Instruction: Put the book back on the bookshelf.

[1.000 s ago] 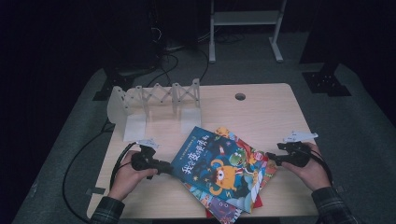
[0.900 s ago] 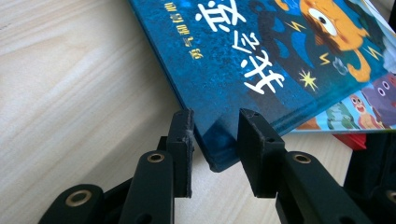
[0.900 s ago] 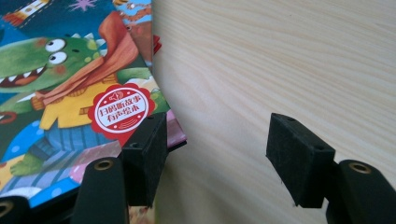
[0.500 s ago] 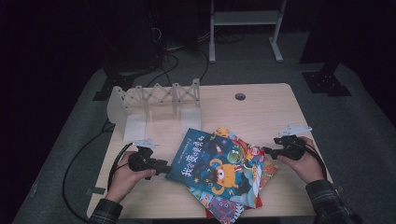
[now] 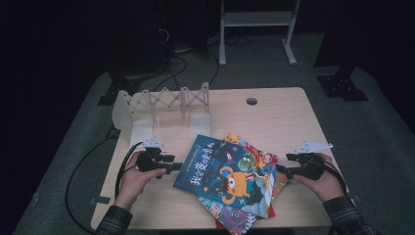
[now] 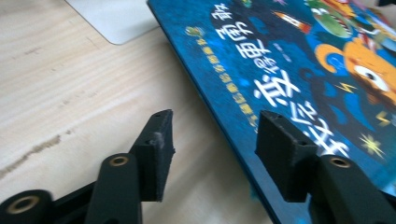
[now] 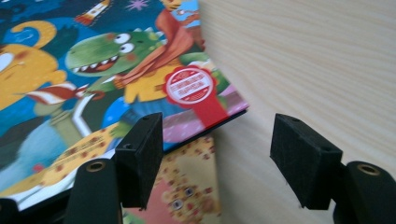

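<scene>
Now my left gripper (image 6: pixel 210 144) has just been opening, its fingers (image 6: pixel 156 154) apart astride the blue book's (image 5: pixel 226 171) near edge, pressing nothing. Large white Chinese title characters run across that cover, yellow smaller ones beside them, on the surface (image 5: pixel 284 117). My right gripper (image 7: pixel 217 154) gapes at the book's corner near a red seal (image 7: pixel 190 86) with unreadable print.

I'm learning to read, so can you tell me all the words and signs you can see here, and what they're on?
"我会变得更勇敢": big white title on the blue book.
Small yellow line along that cover's edge: too blurred to read.
Red seal on the same cover: its white writing is too small to read.
Books underneath: no writing can be made out.
</scene>
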Demonstrator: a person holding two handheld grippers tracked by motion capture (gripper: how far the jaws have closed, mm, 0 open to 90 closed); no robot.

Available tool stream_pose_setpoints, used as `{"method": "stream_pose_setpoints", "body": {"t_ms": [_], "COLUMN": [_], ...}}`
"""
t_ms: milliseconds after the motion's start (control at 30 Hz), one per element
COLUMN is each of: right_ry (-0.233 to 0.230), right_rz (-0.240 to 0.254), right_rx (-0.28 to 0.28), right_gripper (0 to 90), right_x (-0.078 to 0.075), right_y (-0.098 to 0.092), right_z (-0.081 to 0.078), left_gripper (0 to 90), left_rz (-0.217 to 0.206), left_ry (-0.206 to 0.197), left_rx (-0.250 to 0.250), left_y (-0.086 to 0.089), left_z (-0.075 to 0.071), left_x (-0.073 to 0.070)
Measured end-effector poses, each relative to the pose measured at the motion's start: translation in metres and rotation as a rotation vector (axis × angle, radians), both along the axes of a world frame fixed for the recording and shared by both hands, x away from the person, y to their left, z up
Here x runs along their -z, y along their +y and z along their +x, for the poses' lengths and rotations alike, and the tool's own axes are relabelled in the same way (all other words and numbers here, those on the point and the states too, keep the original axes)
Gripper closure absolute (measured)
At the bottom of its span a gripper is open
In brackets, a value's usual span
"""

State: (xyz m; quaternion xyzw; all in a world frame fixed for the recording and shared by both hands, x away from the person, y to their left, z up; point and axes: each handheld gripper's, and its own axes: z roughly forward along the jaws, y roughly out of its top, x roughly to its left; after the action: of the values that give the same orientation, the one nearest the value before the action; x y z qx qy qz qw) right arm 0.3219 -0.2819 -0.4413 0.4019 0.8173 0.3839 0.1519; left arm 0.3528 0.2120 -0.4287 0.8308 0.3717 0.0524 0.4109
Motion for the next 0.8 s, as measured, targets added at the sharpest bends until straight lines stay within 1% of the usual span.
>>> {"method": "stream_pose_setpoints", "body": {"t_ms": [33, 67, 133, 167, 200, 233, 267, 300, 367, 433, 467, 500, 567, 600, 633, 667, 700, 767, 800], "right_ry": [0.0, 0.001, 0.005, 0.005, 0.008, 0.011, 0.01, 0.009, 0.008, 0.011, 0.012, 0.012, 0.014, 0.016, 0.015, 0.015, 0.016, 0.015, 0.018], "right_rz": [-0.001, -0.005, -0.01, -0.017, -0.02, -0.02, -0.021, -0.023, -0.025, -0.024, -0.022, -0.022, -0.024, -0.025, -0.026, -0.029, -0.03, -0.035, -0.039], "right_rx": [-0.002, -0.006, -0.015, -0.017, -0.019, -0.021, -0.023, -0.023, -0.025, -0.021, -0.019, -0.019, -0.022, -0.025, -0.029, -0.031, -0.034, -0.04, -0.041], "right_gripper": [33.4, 33.4, 33.5, 33.5, 33.6, 33.5, 33.6, 33.6, 33.6, 33.7, 33.7, 33.7, 33.8, 33.9, 33.9, 33.9, 33.8, 33.8, 33.8], "right_x": [0.0, 0.001, 0.002, 0.003, 0.004, 0.004, 0.004, 0.005, 0.005, 0.005, 0.005, 0.005, 0.005, 0.005, 0.006, 0.006, 0.006, 0.007, 0.007], "right_y": [0.0, 0.001, 0.002, 0.003, 0.003, 0.004, 0.004, 0.004, 0.004, 0.003, 0.003, 0.003, 0.004, 0.005, 0.005, 0.006, 0.007, 0.008, 0.008], "right_z": [-0.002, -0.005, -0.009, -0.01, -0.011, -0.012, -0.012, -0.012, -0.011, -0.012, -0.012, -0.012, -0.012, -0.012, -0.012, -0.012, -0.012, -0.012, -0.012], "left_gripper": [42.5, 42.2, 40.6, 40.3, 40.0, 36.1, 31.4, 25.5, 21.0, 13.8, 13.5, 13.5, 13.5, 13.5, 13.5, 13.6, 13.6, 14.3, 14.4], "left_rz": [0.001, -0.003, 0.009, 0.013, 0.017, -0.001, -0.022, -0.032, -0.01, 0.008, -0.004, -0.021, -0.042, -0.051, -0.04, -0.03, -0.039, -0.061, -0.067], "left_ry": [-0.003, 0.005, 0.043, 0.039, 0.029, 0.043, 0.057, 0.053, 0.032, 0.032, 0.039, 0.053, 0.053, 0.051, 0.041, 0.039, 0.051, 0.052, 0.06], "left_rx": [-0.011, -0.015, -0.039, -0.055, -0.059, -0.079, -0.082, -0.08, -0.062, -0.082, -0.088, -0.108, -0.115, -0.111, -0.1, -0.091, -0.074, -0.042, -0.03], "left_y": [-0.001, -0.002, -0.003, -0.003, -0.003, -0.003, -0.002, -0.003, -0.006, -0.01, -0.011, -0.013, -0.012, -0.012, -0.011, -0.012, -0.012, -0.013, -0.014], "left_z": [0.002, 0.004, 0.008, 0.009, 0.011, 0.013, 0.014, 0.015, 0.015, 0.015, 0.015, 0.017, 0.018, 0.018, 0.018, 0.018, 0.019, 0.019, 0.02], "left_x": [0.001, 0.002, 0.005, 0.006, 0.007, 0.008, 0.009, 0.01, 0.012, 0.014, 0.015, 0.016, 0.018, 0.019, 0.02, 0.022, 0.023, 0.024, 0.024]}}
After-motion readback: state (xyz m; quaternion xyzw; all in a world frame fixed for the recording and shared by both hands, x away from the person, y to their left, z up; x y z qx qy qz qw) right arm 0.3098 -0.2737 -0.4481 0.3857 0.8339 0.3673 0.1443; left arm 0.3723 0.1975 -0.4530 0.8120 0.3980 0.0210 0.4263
